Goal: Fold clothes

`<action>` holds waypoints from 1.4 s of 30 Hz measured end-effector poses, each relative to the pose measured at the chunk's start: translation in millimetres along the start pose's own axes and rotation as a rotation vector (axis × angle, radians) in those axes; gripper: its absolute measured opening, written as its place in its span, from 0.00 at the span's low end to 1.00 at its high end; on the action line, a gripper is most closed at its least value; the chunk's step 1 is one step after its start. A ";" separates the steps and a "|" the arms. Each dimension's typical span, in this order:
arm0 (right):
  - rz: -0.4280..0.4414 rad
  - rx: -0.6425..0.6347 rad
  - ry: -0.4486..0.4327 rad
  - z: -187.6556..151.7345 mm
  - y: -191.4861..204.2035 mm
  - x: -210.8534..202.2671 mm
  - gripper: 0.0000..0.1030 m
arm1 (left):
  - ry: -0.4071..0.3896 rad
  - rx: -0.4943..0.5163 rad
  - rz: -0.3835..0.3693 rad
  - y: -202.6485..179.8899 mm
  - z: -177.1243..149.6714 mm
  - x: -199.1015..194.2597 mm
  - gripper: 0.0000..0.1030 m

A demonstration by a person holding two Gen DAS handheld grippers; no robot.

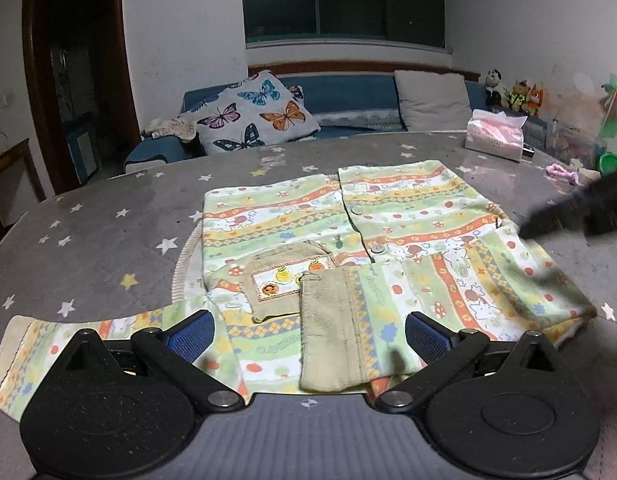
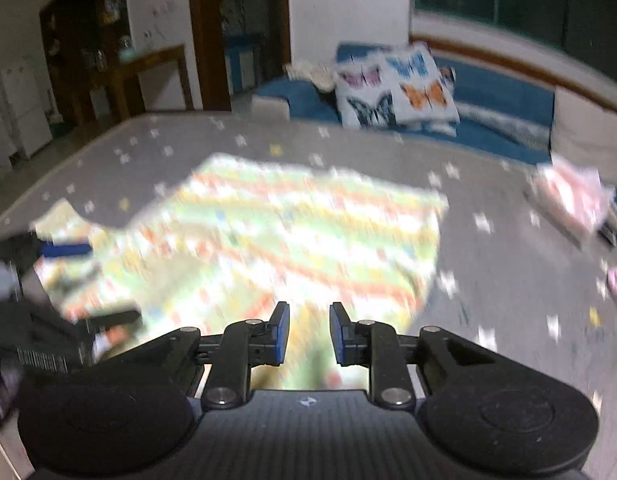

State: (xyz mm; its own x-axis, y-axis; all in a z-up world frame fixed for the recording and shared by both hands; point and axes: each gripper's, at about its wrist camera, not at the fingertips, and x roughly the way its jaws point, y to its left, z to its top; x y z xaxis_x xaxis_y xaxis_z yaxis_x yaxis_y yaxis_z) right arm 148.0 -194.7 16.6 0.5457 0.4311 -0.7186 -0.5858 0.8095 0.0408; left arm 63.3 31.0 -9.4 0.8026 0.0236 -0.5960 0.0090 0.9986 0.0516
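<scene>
A child's buttoned shirt (image 1: 388, 216) with green, orange and yellow stripes lies flat on the grey star-print table cover (image 1: 108, 216). Its khaki collar (image 1: 332, 328) is nearest me, and one sleeve (image 1: 48, 344) stretches out to the left. My left gripper (image 1: 310, 336) hovers over the collar, wide open, with nothing between its blue pads (image 1: 192, 336). The right wrist view is blurred. There my right gripper (image 2: 310, 332) is above the shirt (image 2: 288, 232), its pads a small gap apart with nothing gripped. From the left wrist it shows as a dark blur (image 1: 580, 208) at the shirt's right edge.
A pink tissue pack (image 1: 496, 136) sits at the table's far right, with a small pink item (image 1: 564, 172) beside it. Beyond the table is a blue sofa (image 1: 348, 96) with a butterfly pillow (image 1: 252, 116) and soft toys (image 1: 516, 96).
</scene>
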 end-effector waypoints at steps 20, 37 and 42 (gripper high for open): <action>-0.046 0.094 -0.008 -13.3 -37.5 38.8 0.09 | 0.046 0.014 0.106 1.3 7.9 38.7 1.00; -0.073 0.026 -0.009 -17.4 -22.8 23.9 0.19 | 0.039 0.024 0.139 4.8 9.8 40.9 1.00; -0.034 -0.048 -0.015 -31.1 -3.5 1.9 0.28 | 0.022 0.034 0.126 5.6 4.2 25.2 1.00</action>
State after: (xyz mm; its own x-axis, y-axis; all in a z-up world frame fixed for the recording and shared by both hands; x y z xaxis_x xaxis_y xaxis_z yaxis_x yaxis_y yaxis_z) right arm 132.5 -209.2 -6.5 0.5742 0.4103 -0.7085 -0.5950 0.8036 -0.0168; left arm 86.0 37.0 -20.8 0.7855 0.1503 -0.6003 -0.0708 0.9855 0.1541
